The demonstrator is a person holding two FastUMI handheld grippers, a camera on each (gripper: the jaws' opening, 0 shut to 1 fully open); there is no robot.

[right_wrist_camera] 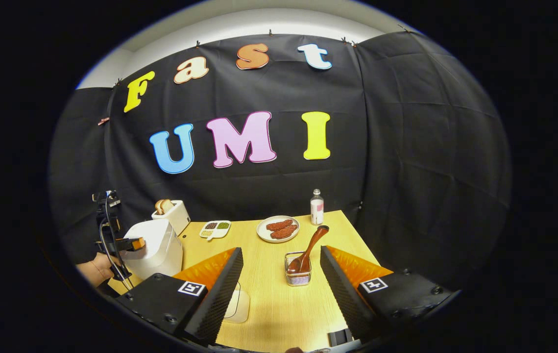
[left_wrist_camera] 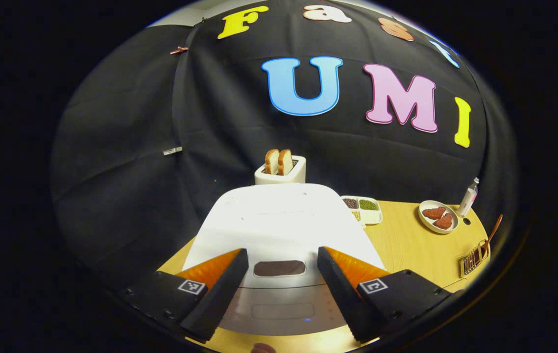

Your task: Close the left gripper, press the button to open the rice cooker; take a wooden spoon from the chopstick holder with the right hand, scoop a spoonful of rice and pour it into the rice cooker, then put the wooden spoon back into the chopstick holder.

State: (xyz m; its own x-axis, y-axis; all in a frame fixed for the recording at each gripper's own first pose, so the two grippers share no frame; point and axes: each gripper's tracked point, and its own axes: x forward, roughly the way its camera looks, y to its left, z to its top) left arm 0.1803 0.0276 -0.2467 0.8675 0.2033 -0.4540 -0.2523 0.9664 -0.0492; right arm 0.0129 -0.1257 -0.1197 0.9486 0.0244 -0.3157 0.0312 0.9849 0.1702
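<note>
A: Left gripper [left_wrist_camera: 279, 289] status?

B: Fingers spread wide, straddling the front of the white rice cooker [left_wrist_camera: 279, 220]. Lid down. The dark button [left_wrist_camera: 279, 268] sits between the fingers, nothing touching it.

A: Right side?

B: Right gripper [right_wrist_camera: 281, 289] spread too, holding nothing, aimed at the chopstick holder [right_wrist_camera: 298, 275]. Wooden spoon [right_wrist_camera: 309, 250] stands in it, leaning, one end up toward the plate of meat [right_wrist_camera: 278, 228].

A: So which step?

B: Ambiguous. Lid shut plus spoon in holder fits either the run-up to the button press or a finished scoop-and-return with the lid down again. Can't see inside the cooker.

A: Rice source?

B: Probably the divided dish [right_wrist_camera: 215, 229] past the cooker; contents too small to tell. If a press is coming, the task wants the left fingers pressed together before they go on the button.
</note>
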